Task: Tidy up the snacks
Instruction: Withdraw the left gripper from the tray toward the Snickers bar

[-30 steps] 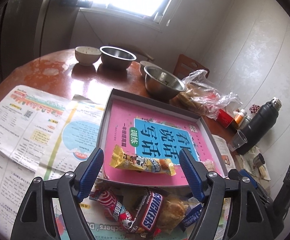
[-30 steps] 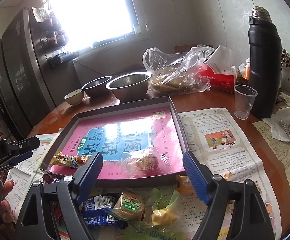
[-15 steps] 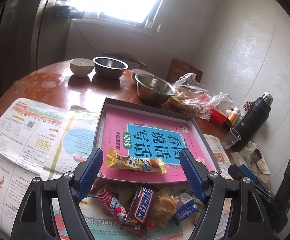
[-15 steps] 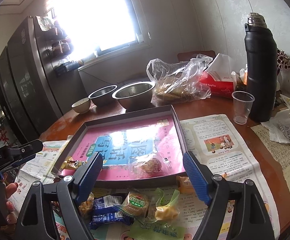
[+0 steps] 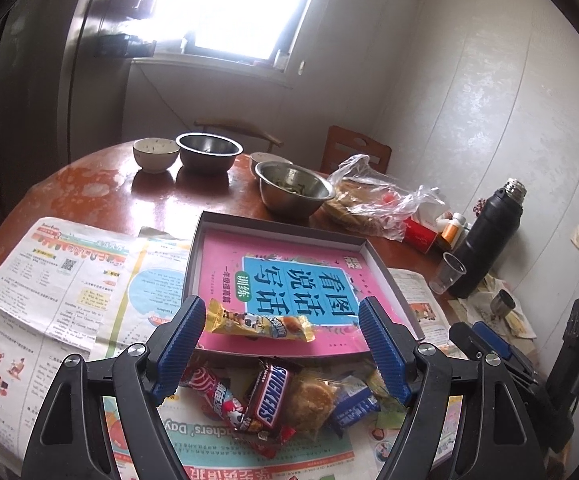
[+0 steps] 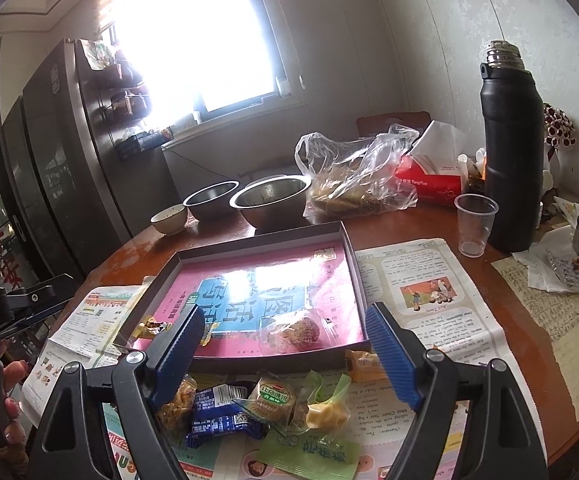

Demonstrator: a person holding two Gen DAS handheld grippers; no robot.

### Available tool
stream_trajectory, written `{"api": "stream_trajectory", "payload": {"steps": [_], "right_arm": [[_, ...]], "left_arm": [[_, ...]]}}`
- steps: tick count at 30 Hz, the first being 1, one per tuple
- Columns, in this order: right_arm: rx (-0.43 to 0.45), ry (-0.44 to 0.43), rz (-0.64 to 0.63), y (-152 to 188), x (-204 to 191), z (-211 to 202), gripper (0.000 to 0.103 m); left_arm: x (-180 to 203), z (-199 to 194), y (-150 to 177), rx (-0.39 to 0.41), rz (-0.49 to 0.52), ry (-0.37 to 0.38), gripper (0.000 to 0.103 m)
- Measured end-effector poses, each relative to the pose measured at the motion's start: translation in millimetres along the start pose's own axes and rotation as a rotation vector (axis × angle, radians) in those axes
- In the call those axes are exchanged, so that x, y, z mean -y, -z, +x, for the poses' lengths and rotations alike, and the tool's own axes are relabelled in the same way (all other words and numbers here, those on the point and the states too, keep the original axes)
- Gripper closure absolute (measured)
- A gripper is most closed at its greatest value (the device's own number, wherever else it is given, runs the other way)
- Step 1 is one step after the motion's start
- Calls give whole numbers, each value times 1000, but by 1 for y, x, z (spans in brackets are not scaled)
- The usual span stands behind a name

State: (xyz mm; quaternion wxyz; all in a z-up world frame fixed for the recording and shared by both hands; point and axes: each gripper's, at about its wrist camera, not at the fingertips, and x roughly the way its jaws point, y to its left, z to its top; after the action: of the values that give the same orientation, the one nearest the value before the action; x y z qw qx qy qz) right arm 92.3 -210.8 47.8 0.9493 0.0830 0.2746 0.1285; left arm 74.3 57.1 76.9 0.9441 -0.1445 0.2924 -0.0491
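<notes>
A shallow box (image 5: 205, 236) (image 6: 349, 256) lined with a pink and blue sheet lies on the table. In it are a yellow snack bar (image 5: 259, 325) (image 6: 149, 326) and a clear-wrapped round cake (image 6: 293, 330). In front of the box lies a snack pile: a Snickers bar (image 5: 271, 396), a red packet (image 5: 217, 394), a wrapped cake (image 5: 311, 400), a blue packet (image 6: 219, 408), a green-labelled cake (image 6: 275, 398), a yellow sweet (image 6: 325, 414). My left gripper (image 5: 279, 356) is open and empty above the pile. My right gripper (image 6: 285, 356) is open and empty above the pile's right side.
Newspapers (image 5: 49, 280) (image 6: 429, 300) cover the near table. Two steel bowls (image 5: 293, 192) (image 5: 208, 151), a ceramic bowl (image 5: 155, 154), a plastic bag of food (image 6: 353, 176), a red tissue box (image 6: 429, 180), a black flask (image 6: 511, 152) and a plastic cup (image 6: 474, 224) stand behind and right of the box.
Both grippers have pulled back and risen a little from the box, still open and empty. The snacks have not moved.
</notes>
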Motion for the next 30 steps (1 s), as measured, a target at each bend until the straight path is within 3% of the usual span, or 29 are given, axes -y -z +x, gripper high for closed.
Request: {"api": "stream_trajectory", "payload": {"steps": [30], "right_arm": [[37, 121, 90, -6, 58, -40, 21]], "left_arm": [[-17, -15, 17, -50, 15, -62, 23]]}}
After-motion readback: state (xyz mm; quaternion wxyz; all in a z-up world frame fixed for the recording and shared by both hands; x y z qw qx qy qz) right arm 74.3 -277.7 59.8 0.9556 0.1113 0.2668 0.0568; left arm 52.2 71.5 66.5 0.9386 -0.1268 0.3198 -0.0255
